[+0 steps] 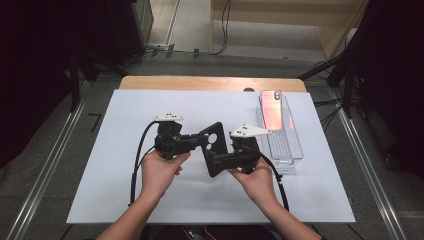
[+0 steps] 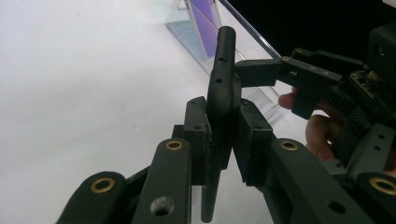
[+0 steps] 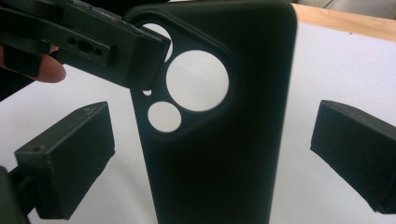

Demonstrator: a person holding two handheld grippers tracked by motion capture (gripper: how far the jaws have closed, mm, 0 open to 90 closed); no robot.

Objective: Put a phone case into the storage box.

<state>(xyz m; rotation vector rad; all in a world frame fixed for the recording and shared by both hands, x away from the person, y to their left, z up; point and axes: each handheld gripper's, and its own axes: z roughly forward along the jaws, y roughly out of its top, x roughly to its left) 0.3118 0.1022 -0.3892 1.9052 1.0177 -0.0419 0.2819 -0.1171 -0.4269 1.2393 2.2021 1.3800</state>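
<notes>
High view: the left gripper (image 1: 200, 139) and the right gripper (image 1: 214, 161) meet over the middle of the white mat (image 1: 125, 200), each held in one of the person's hands. Between them sits a black phone case (image 1: 214, 146), raised off the mat and tilted, its camera cutouts toward the upper end. The left gripper's jaws are clamped on the case's upper left edge. The right gripper's jaws reach the case's lower part; from here I cannot tell whether they touch it. To the right, a clear plastic tray (image 1: 285, 145) lies on the mat, with a pink-backed phone (image 1: 272, 109) propped at its far end.

Left gripper view: the left gripper (image 2: 223, 140) has its two pads pressed against both faces of the phone case (image 2: 223, 70), which stands edge-on and upright between them. The jaws are nearly closed, separated by the case's thickness. The right gripper (image 2: 261, 72) comes in from the right, one jaw tip against the case's edge. The tray (image 2: 252, 93) and phone (image 2: 205, 18) stand behind.

Right gripper view: the right gripper (image 3: 210, 158) has its jaws wide open, one pad on each side of the phone case (image 3: 224, 154), with clear gaps to both. The left gripper (image 3: 112, 46) grips the case beside the camera cutouts.
</notes>
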